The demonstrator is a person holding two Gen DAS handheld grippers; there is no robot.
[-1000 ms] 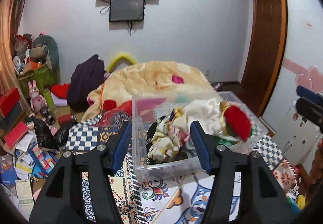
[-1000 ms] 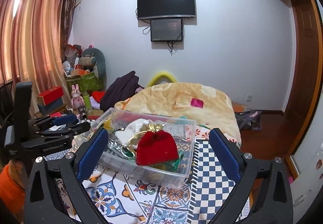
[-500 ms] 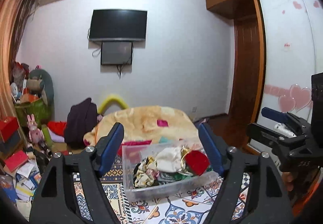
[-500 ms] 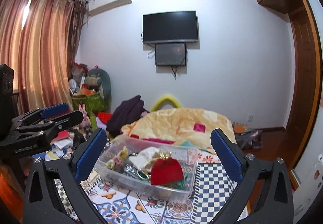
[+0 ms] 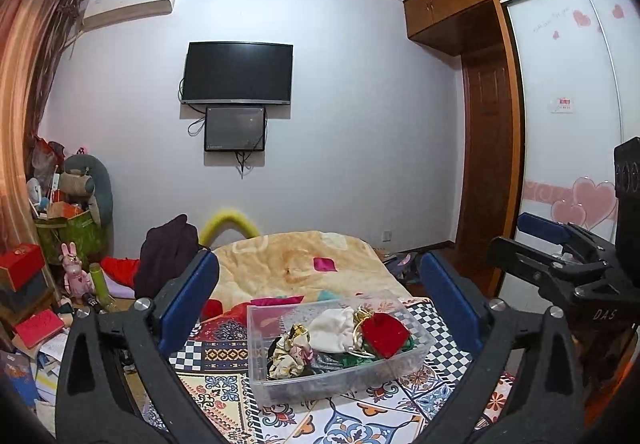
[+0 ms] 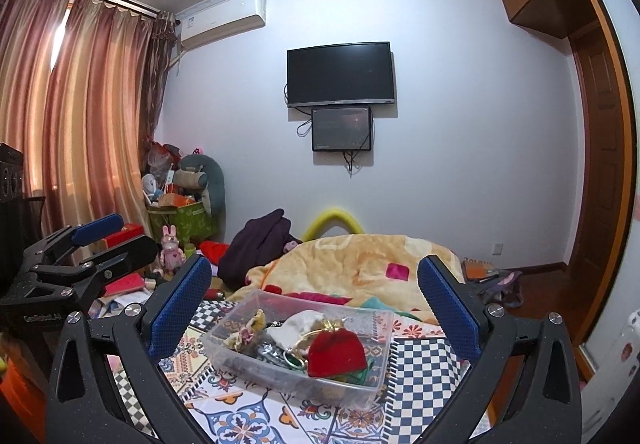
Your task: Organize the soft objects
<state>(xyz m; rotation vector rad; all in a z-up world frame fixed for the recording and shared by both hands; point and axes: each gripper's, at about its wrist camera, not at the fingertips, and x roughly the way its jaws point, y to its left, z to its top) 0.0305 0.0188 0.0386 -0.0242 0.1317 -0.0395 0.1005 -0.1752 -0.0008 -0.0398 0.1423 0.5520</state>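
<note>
A clear plastic bin (image 5: 320,384) (image 6: 280,376) sits on the patterned bedcover. It holds a red velvet pouch (image 5: 386,334) (image 6: 338,352), a white pouch (image 5: 332,330) (image 6: 298,322), a floral scrunchie (image 5: 292,344) (image 6: 248,328) and other soft bits. My left gripper (image 5: 318,264) hovers above and short of the bin, its jaws opening wide with nothing between them. My right gripper (image 6: 314,264) is also open and empty, back from the bin. Each gripper shows in the other's view, the left gripper (image 6: 96,244) at the left edge and the right gripper (image 5: 552,244) at the right edge.
A peach blanket (image 5: 296,264) is heaped behind the bin, with a dark garment pile (image 5: 168,252) to its left. Boxes, toys and papers (image 5: 40,308) crowd the floor at the left. A wardrobe (image 5: 560,164) stands at the right.
Both grippers have pulled back and risen, so the bin sits smaller and lower in both views. The left jaws have spread wider. The right jaws stayed wide.
</note>
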